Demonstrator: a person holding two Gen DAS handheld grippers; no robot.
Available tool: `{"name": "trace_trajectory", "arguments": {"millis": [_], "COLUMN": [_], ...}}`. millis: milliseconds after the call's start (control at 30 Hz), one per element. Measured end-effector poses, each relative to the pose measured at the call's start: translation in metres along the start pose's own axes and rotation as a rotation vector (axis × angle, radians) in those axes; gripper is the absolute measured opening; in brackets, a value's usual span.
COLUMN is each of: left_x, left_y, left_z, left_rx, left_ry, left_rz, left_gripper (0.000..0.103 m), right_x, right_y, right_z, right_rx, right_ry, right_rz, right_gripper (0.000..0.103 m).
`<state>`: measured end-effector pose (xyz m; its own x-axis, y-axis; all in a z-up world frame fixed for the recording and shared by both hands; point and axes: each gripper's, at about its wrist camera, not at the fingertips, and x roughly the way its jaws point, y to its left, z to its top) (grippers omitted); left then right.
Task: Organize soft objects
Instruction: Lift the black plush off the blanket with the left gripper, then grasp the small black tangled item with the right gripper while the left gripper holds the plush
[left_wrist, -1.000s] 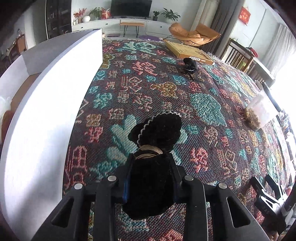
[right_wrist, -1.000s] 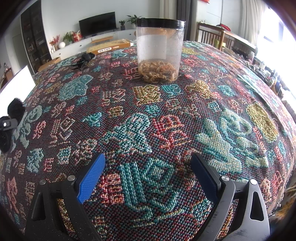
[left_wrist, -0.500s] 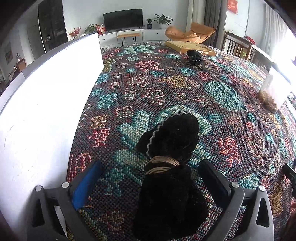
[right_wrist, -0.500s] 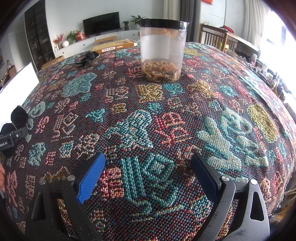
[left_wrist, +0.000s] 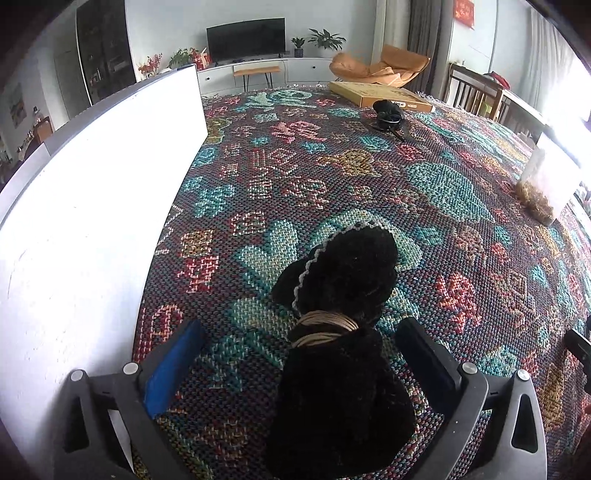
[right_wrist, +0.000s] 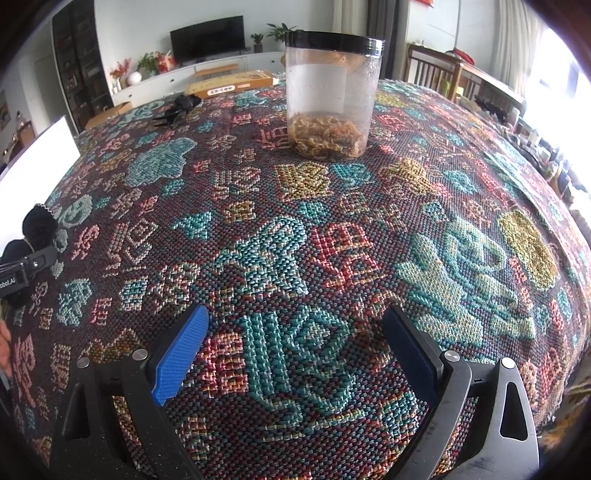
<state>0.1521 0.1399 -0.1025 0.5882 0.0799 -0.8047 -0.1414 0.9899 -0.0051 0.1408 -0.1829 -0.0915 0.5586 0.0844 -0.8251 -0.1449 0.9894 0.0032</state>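
So the black plush toy (left_wrist: 343, 332) is lying on the tabletop (left_wrist: 424, 192) right between the jaws of the left gripper (left_wrist: 299, 358), but nothing is pinching it: both pads stand wide apart with clear gaps on either side, so it's released and just resting on the patterned cloth. It has a straw-coloured cord wound round its neck and a little white-trimmed edge on the head (honestly can't tell what kind of creature it's meant to be). The white box (left_wrist: 92, 206) sits just to the left of the toy, with its tall wall right beside the left gripper, and my guess is that's where the soft stuff is supposed to end up, though the pictures don't show what's inside it. The right gripper (right_wrist: 295, 339) hangs over a bare patch of cloth, jaws spread wide and holding nothing. Further back there's another small black thing (left_wrist: 388, 112) near a flat cardboard box (left_wrist: 380, 94), too small to say what it is, and a clear jar (right_wrist: 332, 96) with a black lid and some dried brownish bits at the bottom. Progress-wise I'd say it's early or mid-way: the toy is outside the box, so it would need gripping and carrying over.
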Motion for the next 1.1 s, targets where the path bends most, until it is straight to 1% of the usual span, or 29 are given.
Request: {"name": "trace_trajectory", "arguments": {"millis": [67,133,200,267,333,467,567,700,800,867,900,933,967,1000,1033,1100], "left_x": [0.000,0.000,0.000,0.000,0.000,0.000,0.000,0.000,0.000,0.000,0.000,0.000,0.001,0.001,0.001,0.001], "left_y": [0.000,0.000,0.000,0.000,0.000,0.000,0.000,0.000,0.000,0.000,0.000,0.000,-0.001,-0.001,-0.001,-0.002], "left_z": [0.000,0.000,0.000,0.000,0.000,-0.001,-0.001,-0.001,0.000,-0.001,-0.001,0.000,0.000,0.000,0.001,0.001], "left_rx": [0.000,0.000,0.000,0.000,0.000,0.000,0.000,0.000,-0.001,-0.001,-0.002,-0.002,-0.002,-0.003,-0.003,-0.003], "left_ry": [0.000,0.000,0.000,0.000,0.000,-0.001,-0.001,-0.001,-0.002,-0.002,-0.002,-0.002,-0.002,-0.002,-0.002,-0.002], "left_rz": [0.000,0.000,0.000,0.000,0.000,0.000,0.000,0.001,0.000,0.001,0.000,0.000,0.000,0.001,0.001,0.001], "left_gripper": [0.103,0.103,0.103,0.103,0.103,0.103,0.103,0.103,0.103,0.103,0.103,0.103,0.103,0.103,0.103,0.103], "right_x": [0.001,-0.003,-0.002,0.007,0.025,0.072,0.098,0.132,0.159,0.177,0.179,0.176,0.173,0.171,0.167,0.150], "right_y": [0.005,0.017,0.038,0.059,0.074,0.091,0.100,0.120,0.143,0.155,0.160,0.166,0.170,0.168,0.164,0.153], "right_z": [0.009,0.020,0.039,0.062,0.089,0.145,0.192,0.251,0.274,0.276,0.274,0.272,0.269,0.266,0.262,0.246], "right_rx": [-0.012,-0.042,-0.103,-0.149,-0.157,-0.133,-0.093,-0.017,0.001,-0.016,-0.046,-0.099,-0.148,-0.166,-0.166,-0.162], "right_ry": [0.051,0.025,-0.012,-0.029,-0.039,-0.016,-0.022,0.001,0.044,0.087,0.078,0.057,0.044,0.043,0.049,0.050], "right_rz": [0.013,0.047,0.062,0.103,0.154,0.237,0.259,0.307,0.303,0.258,0.216,0.167,0.115,0.121,0.136,0.140], "right_gripper": [0.096,0.095,0.095,0.095,0.095,0.095,0.095,0.095,0.093,0.092,0.088,0.062,0.048,0.041,0.041,0.040]}}
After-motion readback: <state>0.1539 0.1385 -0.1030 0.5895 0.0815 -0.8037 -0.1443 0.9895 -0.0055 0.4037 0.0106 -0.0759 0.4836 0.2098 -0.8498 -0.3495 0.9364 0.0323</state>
